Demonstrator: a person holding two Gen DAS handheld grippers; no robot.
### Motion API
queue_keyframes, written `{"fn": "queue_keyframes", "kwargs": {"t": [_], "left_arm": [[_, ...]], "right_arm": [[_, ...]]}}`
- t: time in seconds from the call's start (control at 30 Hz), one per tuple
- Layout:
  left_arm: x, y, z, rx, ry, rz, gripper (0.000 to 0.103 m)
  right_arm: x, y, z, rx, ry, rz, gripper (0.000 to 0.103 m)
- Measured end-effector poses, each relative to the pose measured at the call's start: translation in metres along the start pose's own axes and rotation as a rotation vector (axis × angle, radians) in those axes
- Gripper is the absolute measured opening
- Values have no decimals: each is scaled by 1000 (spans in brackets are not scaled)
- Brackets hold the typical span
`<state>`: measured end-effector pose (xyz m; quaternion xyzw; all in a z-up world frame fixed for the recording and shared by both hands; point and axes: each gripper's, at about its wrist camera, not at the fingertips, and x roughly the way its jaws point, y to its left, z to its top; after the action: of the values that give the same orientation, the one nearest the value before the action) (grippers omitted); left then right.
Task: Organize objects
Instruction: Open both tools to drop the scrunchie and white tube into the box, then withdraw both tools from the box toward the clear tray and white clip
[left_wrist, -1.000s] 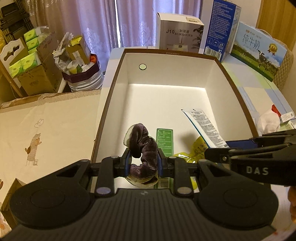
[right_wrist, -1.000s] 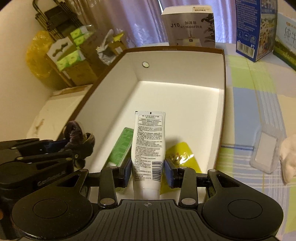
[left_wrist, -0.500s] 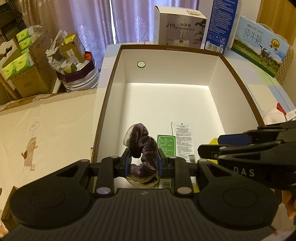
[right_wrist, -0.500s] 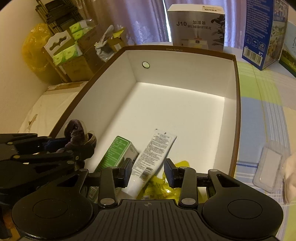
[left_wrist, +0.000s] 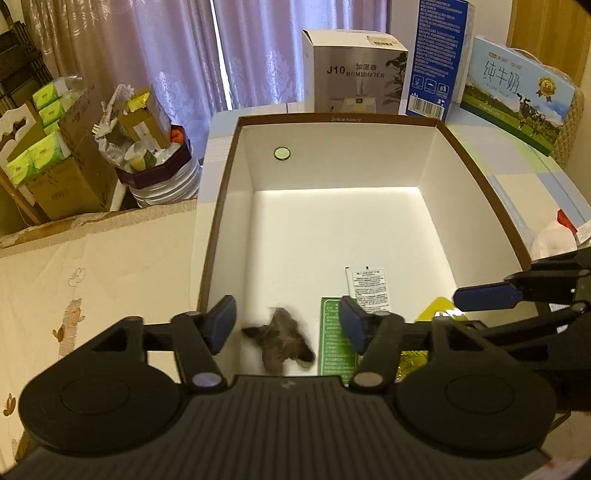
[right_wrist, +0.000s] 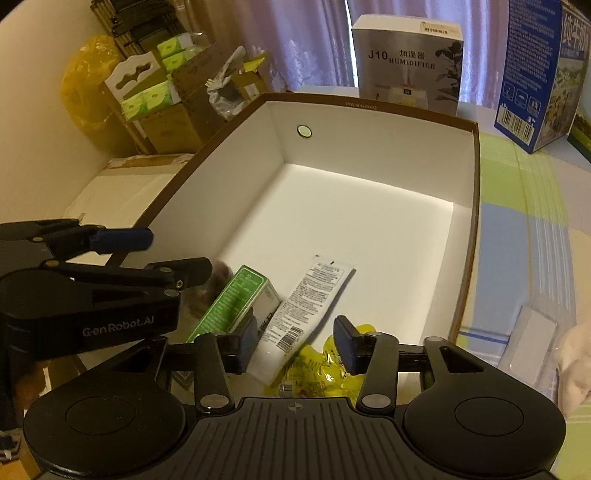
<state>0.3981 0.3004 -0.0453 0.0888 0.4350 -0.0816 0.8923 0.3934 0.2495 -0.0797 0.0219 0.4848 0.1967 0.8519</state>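
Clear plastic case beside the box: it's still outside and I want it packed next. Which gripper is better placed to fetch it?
Right. The clear plastic case lies just right of the box, nearest the right gripper, whose opening jaws hold nothing. The left gripper hangs over the box's opposite side.

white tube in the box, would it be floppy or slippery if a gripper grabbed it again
The white tube looks soft-walled with a flat crimped end, so it would probably give under the pads. Its glossy skin may slip. Lying flat against the green carton, it seems unlikely to roll.
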Motion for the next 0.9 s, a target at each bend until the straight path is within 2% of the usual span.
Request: {"fn": "queue_keyframes", "kwargs": {"t": [0.2, 0.3, 0.57, 0.63, 0.9], "left_arm": [[-13, 5, -6, -46, 7, -4, 67], [-23, 6, -10, -76, 13, -9, 74], [-52, 3, -21, -172, 12, -9, 78], [-60, 1, -24, -200, 24, 4, 82], [-89, -18, -38, -216, 10, -13, 82]], "right_arm": [[-14, 1, -5, -31, -15, 19, 52], [-21, 1, -9, -41, -25, 32, 54], [-45, 1, -22, -70, -65, 60, 57], [-52, 0, -26, -68, -76, 72, 58], [-83, -11, -43, -29, -105, 95, 59]]}}
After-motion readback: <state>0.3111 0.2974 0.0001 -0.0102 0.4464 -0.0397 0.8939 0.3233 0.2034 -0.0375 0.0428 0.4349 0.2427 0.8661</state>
